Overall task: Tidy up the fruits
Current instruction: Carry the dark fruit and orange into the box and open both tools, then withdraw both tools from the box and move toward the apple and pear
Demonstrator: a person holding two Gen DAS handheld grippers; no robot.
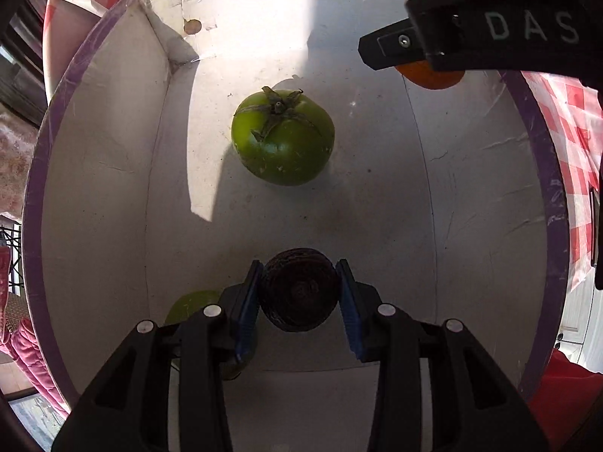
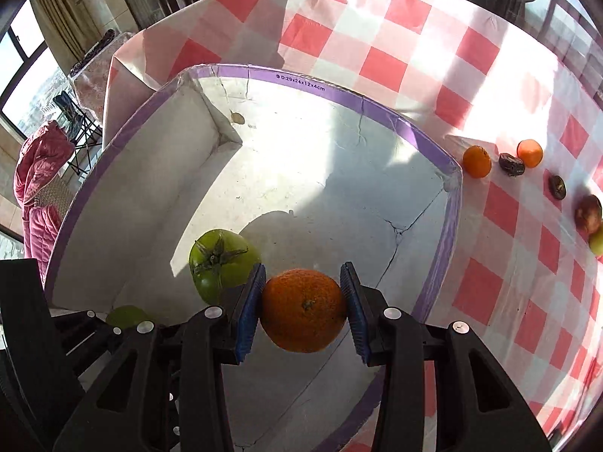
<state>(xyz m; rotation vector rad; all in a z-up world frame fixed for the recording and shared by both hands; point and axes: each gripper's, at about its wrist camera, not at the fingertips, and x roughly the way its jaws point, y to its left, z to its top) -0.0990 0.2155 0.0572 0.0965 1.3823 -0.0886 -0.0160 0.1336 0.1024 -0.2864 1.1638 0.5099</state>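
Low in the left wrist view, left gripper (image 1: pixel 299 295) clamped on a dark wrinkled fruit (image 1: pixel 299 293), roundish, ridged in concentric rings, its flat ringed face toward the camera, blue ribbed pads (image 1: pixel 247 312) pressed on both flanks. Just above frame centre, a glossy green tomato (image 1: pixel 283 137) resting on the floor of the white box (image 1: pixel 105 173), squat and rounded, dried star-shaped calyx pointing up toward the lens and slightly to the upper left. Lower left, half hidden behind the fingers, a second green fruit (image 1: pixel 192 303); shape hard to judge. Box walls matt white and creased, cracked in places, rim edged in purple tape.

Low in the right wrist view, right gripper (image 2: pixel 303 310) closed on an orange (image 2: pixel 303 310), pebbled skin, near spherical, stem scar facing the camera, held over the box's lower right part. At right on the red-and-white checked tablecloth (image 2: pixel 501 301), outside the box: two small oranges (image 2: pixel 476 161), two dark shrivelled fruits (image 2: pixel 511 164) and, at the frame edge, a reddish-brown fruit (image 2: pixel 588 213) touching a yellow-green one (image 2: pixel 597 243).
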